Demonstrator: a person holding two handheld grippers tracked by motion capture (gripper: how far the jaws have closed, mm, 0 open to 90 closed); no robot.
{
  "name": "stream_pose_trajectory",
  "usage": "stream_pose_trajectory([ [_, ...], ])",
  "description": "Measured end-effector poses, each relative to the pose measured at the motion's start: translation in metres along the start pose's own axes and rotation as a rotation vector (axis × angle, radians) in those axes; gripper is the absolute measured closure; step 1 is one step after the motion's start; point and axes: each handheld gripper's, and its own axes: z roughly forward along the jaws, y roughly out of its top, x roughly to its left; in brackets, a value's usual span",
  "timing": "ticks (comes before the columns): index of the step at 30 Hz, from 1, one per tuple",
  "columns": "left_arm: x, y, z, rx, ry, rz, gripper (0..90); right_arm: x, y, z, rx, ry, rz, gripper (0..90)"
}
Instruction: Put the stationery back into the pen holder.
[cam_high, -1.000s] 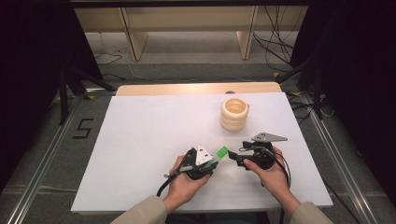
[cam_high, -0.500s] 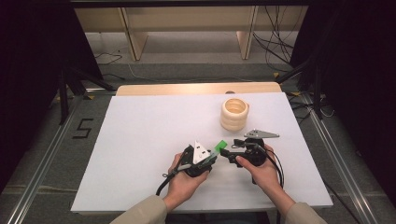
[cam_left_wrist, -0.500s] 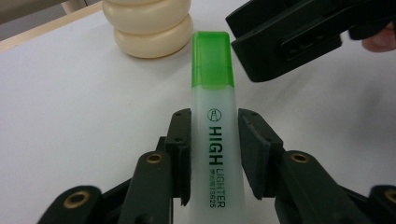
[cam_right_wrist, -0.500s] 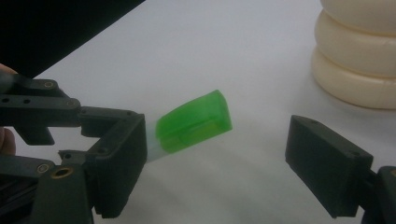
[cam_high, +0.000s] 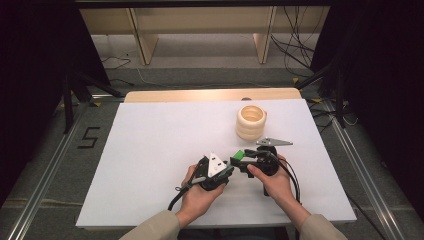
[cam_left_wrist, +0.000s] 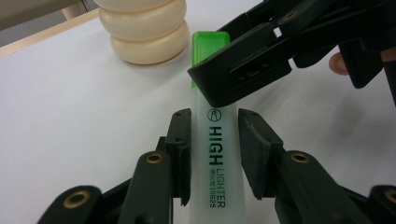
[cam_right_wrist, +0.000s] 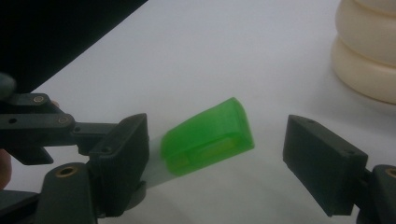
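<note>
My left tool (cam_left_wrist: 212, 140) pinches the highlighter (cam_left_wrist: 215, 163) by its pale barrel — both pads press against its sides, with the printed lettering showing between them. In the high view the left tool (cam_high: 227, 171) sits near the front edge of the bench (cam_high: 150, 150), a little right of the middle, and the highlighter (cam_high: 239, 155) points away from me toward the far right corner, its tip raised above the white surface.

My right tool (cam_right_wrist: 215, 156) stands spread around the green cap (cam_right_wrist: 208, 137). One pad is just beside the cap on the barrel side, though I cannot tell whether it touches; the other pad stands well apart from the cap, with bare bench showing in the gap. From the left gripper view one black arm of my right tool (cam_left_wrist: 261, 56) crosses over the highlighter just below the cap (cam_left_wrist: 208, 51).

The cream stack of rings (cam_high: 251, 121) stands upright on the bench beyond both tools, toward the far edge and right of the middle — near the cap end but not touching it. My right hand (cam_high: 272, 180) holds its tool (cam_high: 250, 161) just right of my left hand (cam_high: 200, 192).
</note>
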Motion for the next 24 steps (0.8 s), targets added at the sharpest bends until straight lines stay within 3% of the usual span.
stream_pose_trajectory([
  [8, -0.0017, -0.0001, 0.0004, -0.004, -0.002, 0.000, 66.7, 0.0025, -0.0004, 0.0047, 0.007, 0.026, 0.018, 27.0],
  [13, -0.0014, -0.0004, 0.0008, -0.012, 0.002, -0.011, 66.7, 0.0032, -0.0007, 0.0058, 0.006, 0.057, 0.046, 36.8],
  [17, -0.0012, -0.0006, 0.0011, -0.014, 0.005, -0.016, 66.7, 0.0035, -0.0006, 0.0057, 0.002, 0.067, 0.059, 39.7],
  [24, -0.0025, -0.0002, 0.0009, -0.021, 0.015, -0.019, 66.6, 0.0017, 0.0016, 0.0006, -0.044, 0.077, 0.094, 53.9],
])
